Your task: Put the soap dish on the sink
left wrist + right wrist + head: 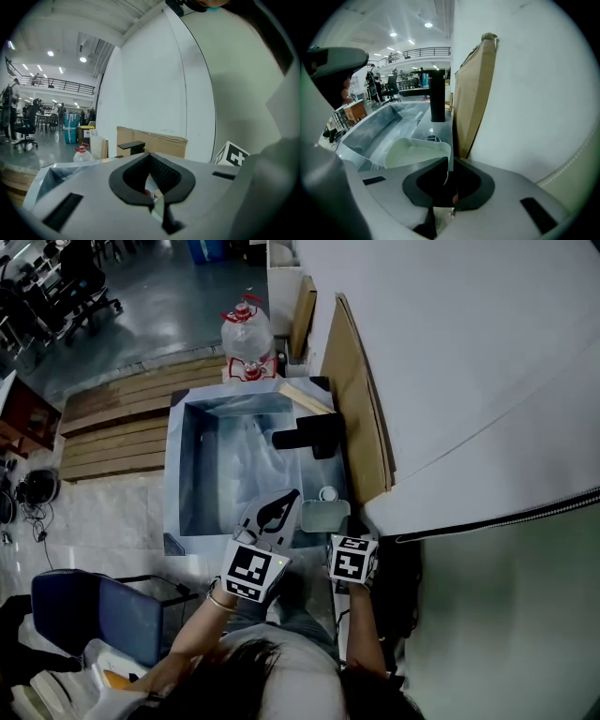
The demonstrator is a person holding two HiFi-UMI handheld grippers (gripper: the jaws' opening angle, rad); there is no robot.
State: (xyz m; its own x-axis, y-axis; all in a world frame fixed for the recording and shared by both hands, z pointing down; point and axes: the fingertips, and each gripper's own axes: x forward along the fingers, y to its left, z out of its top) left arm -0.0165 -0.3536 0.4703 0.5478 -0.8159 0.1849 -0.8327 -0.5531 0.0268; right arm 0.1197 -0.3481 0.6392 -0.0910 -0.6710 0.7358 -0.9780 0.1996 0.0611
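Your right gripper (pixel 449 161) has its jaws pressed together on the near wall of the soap dish (pixel 325 516) — the thin pale rim stands pinched between the two black pads. The dish is a pale, shallow, open tray. It is over the sink's (pixel 173 474) right-hand ledge, at that ledge's near end. Whether its base rests on the ledge or hangs just above it cannot be told from either view.

Your left gripper (pixel 279 507) has its jaws brought together at the tips with nothing between them. It is over the sink's near rim, just beside the dish and not touching it.

The sink is a steel basin lined with clear film. On its right ledge, beyond the dish, sits a small round fitting (pixel 326 493), and farther along the same ledge stands the black faucet (pixel 307 437), its spout reaching out over the basin.

A cardboard sheet (pixel 361 418) leans upright between the sink's right side and the white wall. A clear water bottle (pixel 246 334) with a red cap stands just past the sink's far end — wooden planks (pixel 122 418) lie on the floor off its left side.
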